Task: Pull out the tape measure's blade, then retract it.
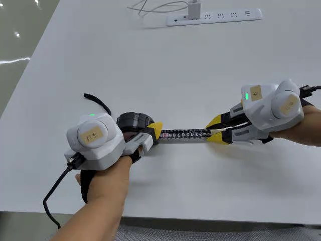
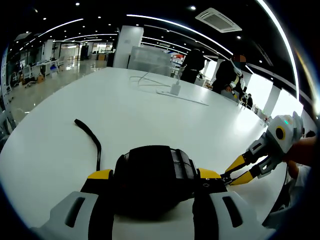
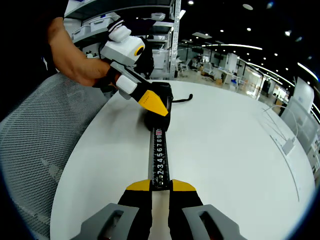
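The tape measure [image 1: 134, 125] sits on the white table [image 1: 165, 75] in the lower middle of the head view, with its blade partly drawn out. At the lower left of that view, a hand [image 1: 108, 175] holds the left gripper [image 1: 150, 133], whose yellow-tipped jaws are clamped on the two sides of the black case. In the left gripper view the case fills the gap between those jaws at the bottom centre. A thin black strap [image 1: 98, 103] runs from the case up and to the left and lies curved on the table.

Right of the case, the blade [image 1: 183, 134] stretches in a straight line just above the tabletop, its black face showing white numerals. In the right gripper view it runs from the case at the upper centre down to the bottom centre. Its free end is pinched between the closed jaws of the right gripper [image 1: 218, 129], which a second hand holds at the right edge of the head view.

At the top of the head view, well apart from the work, a white power strip [image 1: 215, 16] lies on the table with a plug [image 1: 194, 9] in it. A white cable [image 1: 150, 7] is looped to the left of the plug. A grey mesh chair [image 3: 35, 165] shows at the left of the right gripper view.
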Demonstrator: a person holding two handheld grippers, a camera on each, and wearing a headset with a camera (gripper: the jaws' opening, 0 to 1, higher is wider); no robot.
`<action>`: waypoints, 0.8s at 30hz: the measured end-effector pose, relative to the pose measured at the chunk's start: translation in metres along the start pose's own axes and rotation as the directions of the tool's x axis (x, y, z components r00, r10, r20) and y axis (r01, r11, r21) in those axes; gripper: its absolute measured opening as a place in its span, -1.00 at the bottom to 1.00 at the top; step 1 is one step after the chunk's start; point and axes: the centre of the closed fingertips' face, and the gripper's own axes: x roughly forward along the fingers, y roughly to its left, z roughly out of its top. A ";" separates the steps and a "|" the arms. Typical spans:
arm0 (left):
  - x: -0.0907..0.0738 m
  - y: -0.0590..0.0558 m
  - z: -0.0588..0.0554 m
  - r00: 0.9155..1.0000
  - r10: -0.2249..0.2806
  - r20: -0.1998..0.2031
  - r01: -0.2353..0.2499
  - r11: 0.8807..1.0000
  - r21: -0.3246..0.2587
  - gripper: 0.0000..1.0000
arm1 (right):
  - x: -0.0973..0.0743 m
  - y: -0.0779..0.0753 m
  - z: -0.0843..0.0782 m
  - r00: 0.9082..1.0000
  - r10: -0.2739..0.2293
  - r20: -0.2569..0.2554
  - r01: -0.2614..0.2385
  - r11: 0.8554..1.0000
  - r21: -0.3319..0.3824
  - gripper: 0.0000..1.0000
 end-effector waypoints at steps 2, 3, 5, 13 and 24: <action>0.000 0.000 0.000 1.000 0.001 0.000 -0.001 1.000 0.000 0.17 | 0.002 0.000 0.002 1.000 0.000 0.002 0.000 1.000 -0.003 -0.87; 0.000 0.000 0.000 1.000 0.001 0.001 -0.001 1.000 -0.001 0.17 | 0.003 0.000 0.003 1.000 0.001 0.002 -0.001 1.000 -0.003 -0.87; 0.000 0.000 0.000 1.000 0.001 0.001 -0.001 1.000 -0.001 0.17 | 0.005 0.000 0.004 1.000 0.000 0.003 0.000 1.000 -0.004 -0.87; -0.001 -0.002 0.000 1.000 0.000 0.002 0.000 1.000 -0.005 0.17 | 0.012 0.001 0.012 1.000 0.006 0.011 -0.006 1.000 -0.011 -0.87; -0.002 -0.003 0.000 1.000 0.002 0.005 -0.002 1.000 -0.008 0.17 | 0.021 0.001 0.020 1.000 0.013 0.017 -0.013 1.000 -0.015 -0.87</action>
